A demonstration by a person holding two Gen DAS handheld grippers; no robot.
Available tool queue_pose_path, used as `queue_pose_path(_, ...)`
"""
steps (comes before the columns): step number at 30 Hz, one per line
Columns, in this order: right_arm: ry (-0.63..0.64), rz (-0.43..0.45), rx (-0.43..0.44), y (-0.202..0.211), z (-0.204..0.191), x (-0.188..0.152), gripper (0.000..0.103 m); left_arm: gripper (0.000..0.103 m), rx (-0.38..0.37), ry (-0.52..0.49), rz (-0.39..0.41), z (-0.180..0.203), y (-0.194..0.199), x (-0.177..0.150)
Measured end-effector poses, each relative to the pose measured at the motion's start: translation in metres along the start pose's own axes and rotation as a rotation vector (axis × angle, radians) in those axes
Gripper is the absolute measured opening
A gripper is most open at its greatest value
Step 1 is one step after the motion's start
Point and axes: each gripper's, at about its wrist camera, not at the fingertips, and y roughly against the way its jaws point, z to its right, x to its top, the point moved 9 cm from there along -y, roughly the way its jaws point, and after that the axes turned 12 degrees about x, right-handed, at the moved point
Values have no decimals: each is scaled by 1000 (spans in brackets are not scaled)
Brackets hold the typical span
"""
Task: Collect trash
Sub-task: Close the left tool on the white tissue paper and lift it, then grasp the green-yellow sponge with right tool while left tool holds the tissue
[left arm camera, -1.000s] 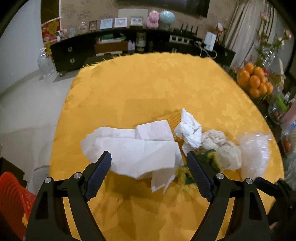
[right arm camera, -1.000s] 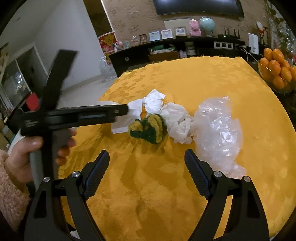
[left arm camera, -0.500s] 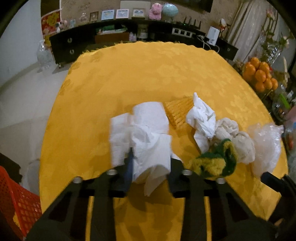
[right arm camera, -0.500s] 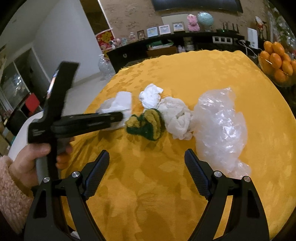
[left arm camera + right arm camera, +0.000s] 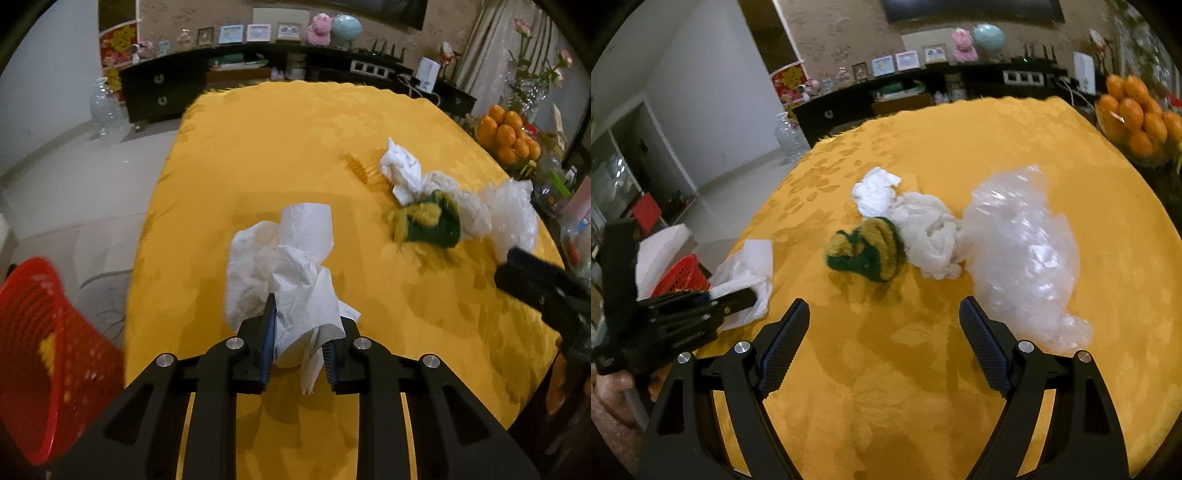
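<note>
A red basket (image 5: 44, 354) stood left of the yellow bench (image 5: 295, 147). The left tongs (image 5: 299, 354) were clamped on white tissue paper (image 5: 291, 277) above the bench's left part; the right tongs (image 5: 882, 350) gaped wide, empty, near a green-yellow scrubber (image 5: 868, 251).

crumpled white paper towel (image 5: 295, 280) pinched in the left claw (image 5: 298, 350), left of a green-yellow knitted wad (image 5: 866, 249); beside that wad lie a white tissue (image 5: 875, 192), a cream cloth (image 5: 931, 236) and clear plastic wrap (image 5: 1023, 251).

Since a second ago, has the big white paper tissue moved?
Yes. The big white paper tissue, clamped in the left gripper, has moved left, away from the green-and-yellow knitted scrubber, toward the red basket.
</note>
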Motion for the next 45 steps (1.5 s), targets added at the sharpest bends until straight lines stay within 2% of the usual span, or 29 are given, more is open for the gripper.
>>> queue_pose_path(4,53,6,-11,-4,-8,7,80,21,26,16,9,-9,12,-11)
queue_pose_path(9,74,37,-36,-12,-9,29,81,21,31,77,-18,-23,10,-17)
queue_pose_path(15,128,17,-62,-43,-8,45,80,21,33,97,-17,-28,7,-16)
queue_pose_path(21,211,-33,-102,-68,-10,50,66,21,42,84,-10,-26,7,-16)
queue_pose_path(23,217,-65,-82,-75,-12,47,55,21,44,80,-9,-25,6,-15)
queue_pose_path(26,233,-79,-74,-75,-16,42,49,21,42,83,-11,-24,5,-14)
queue_pose_path(31,206,-96,23,-66,-29,33,45,21,39,88,-15,-23,5,-13)
queue_pose_path(33,199,-108,82,-58,-41,25,45,21,40,89,-14,-23,5,-13)
queue_pose_path(34,205,-103,80,-53,-43,23,46,21,39,89,-15,-23,5,-12)
queue_pose_path(36,217,-92,61,-48,-45,20,60,21,40,92,-15,-24,4,-12)
queue_pose_path(37,216,-76,43,-45,-44,21,73,21,39,96,-16,-24,4,-12)
queue_pose_path(38,211,-57,34,-43,-44,23,78,21,38,97,-17,-25,4,-12)
queue_pose_path(45,234,-88,31,-60,-47,18,79,21,36,104,-21,-27,4,-12)
